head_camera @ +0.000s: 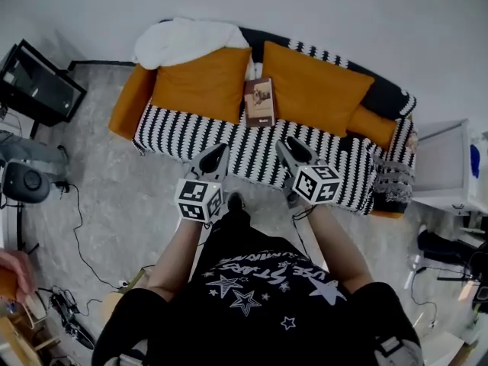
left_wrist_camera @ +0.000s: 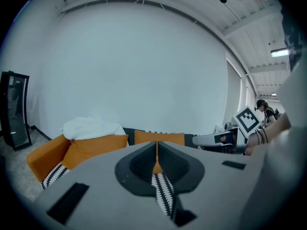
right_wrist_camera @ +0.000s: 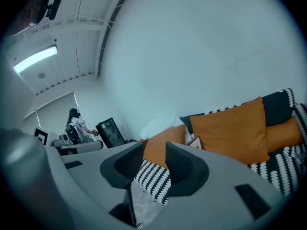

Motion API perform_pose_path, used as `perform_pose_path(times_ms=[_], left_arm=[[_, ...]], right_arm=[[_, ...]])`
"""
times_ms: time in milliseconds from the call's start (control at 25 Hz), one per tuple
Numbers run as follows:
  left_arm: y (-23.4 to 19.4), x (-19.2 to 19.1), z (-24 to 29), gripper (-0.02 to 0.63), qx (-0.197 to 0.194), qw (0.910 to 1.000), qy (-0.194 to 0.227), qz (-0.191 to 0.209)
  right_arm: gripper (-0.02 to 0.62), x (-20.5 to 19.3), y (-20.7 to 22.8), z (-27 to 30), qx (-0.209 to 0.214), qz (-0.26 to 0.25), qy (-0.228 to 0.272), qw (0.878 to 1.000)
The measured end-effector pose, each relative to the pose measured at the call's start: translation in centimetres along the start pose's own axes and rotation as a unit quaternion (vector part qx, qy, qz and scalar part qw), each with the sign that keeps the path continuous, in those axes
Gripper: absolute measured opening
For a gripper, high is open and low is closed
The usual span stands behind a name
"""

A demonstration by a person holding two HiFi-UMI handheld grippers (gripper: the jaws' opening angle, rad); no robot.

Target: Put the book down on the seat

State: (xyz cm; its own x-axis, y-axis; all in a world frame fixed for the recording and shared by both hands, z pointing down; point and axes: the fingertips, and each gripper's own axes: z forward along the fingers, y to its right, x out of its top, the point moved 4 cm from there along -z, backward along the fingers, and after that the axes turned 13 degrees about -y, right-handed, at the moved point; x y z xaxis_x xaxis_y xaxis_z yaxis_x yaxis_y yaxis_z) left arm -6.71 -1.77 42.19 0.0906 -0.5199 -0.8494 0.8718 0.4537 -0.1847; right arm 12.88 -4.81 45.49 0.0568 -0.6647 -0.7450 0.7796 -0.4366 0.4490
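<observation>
The book (head_camera: pixel 260 102) rests on the striped seat (head_camera: pixel 183 132) between two orange cushions (head_camera: pixel 200 82)

Head view steeply down; gripper views level, low; all share sofa (head_camera: pixel 183 132).

We see soft, even, cool indoor light, with no hard shadows around the sofa (head_camera: pixel 191 132). In the gripper views a ceiling lamp (right_wrist_camera: pixel 36 59) glows far above and left of the sofa, and a second lamp (left_wrist_camera: pixel 280 52) above and right of it. Both those views bulge strongly and fade to black corners. Below the sofa, the left hand-held gripper (left_wrist_camera: pixel 157 147) and right hand-held gripper (right_wrist_camera: pixel 154 152) look soft and out of focus.
</observation>
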Motion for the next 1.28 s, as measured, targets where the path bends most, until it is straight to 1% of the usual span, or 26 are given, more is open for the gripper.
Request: perform_pose_path(times_ms=[200, 320, 440, 520, 600, 800, 960, 1080, 1280], left_arm=[[3.6, -0.5, -1.7, 0.017, 0.002, 0.9999, 0.014, 0.007], [6.0, -1.2, -2.5, 0.017, -0.003, 0.9998, 0.015, 0.015], [8.3, -2.2, -3.3, 0.017, -0.006, 0.9997, 0.015, 0.021], [10.0, -2.8, -3.8, 0.017, -0.009, 0.9995, 0.016, 0.025], [11.8, -3.4, -4.4, 0.017, -0.012, 0.9993, 0.016, 0.030], [15.7, -4.5, -5.9, 0.017, -0.017, 0.9990, 0.015, 0.039], [18.5, -4.7, -7.1, 0.017, -0.021, 0.9983, 0.020, 0.052], [19.8, -4.7, -7.9, 0.017, -0.027, 0.9978, 0.024, 0.056], [20.9, -5.0, -8.6, 0.017, -0.041, 0.9969, 0.021, 0.064]], right_arm=[[0.115, -1.2, -1.5, -2.8, 0.024, -0.018, 0.015, 0.999], [0.092, -2.2, -3.0, -5.0, 0.043, -0.045, 0.015, 0.998], [0.074, -3.2, -4.0, -7.5, 0.049, -0.077, 0.015, 0.996], [0.063, -4.0, -4.1, -9.4, 0.049, -0.087, 0.018, 0.995], [0.058, -4.8, -3.8, -11.2, 0.044, -0.087, 0.024, 0.995], [0.044, -7.1, -2.8, -15.2, 0.037, -0.068, 0.030, 0.997], [0.038, -8.3, -2.8, -17.8, 0.036, -0.070, 0.039, 0.996], [0.038, -9.0, -3.2, -19.1, 0.035, -0.068, 0.046, 0.996], [0.038, -9.6, -4.0, -20.3, 0.028, -0.071, 0.055, 0.996]])
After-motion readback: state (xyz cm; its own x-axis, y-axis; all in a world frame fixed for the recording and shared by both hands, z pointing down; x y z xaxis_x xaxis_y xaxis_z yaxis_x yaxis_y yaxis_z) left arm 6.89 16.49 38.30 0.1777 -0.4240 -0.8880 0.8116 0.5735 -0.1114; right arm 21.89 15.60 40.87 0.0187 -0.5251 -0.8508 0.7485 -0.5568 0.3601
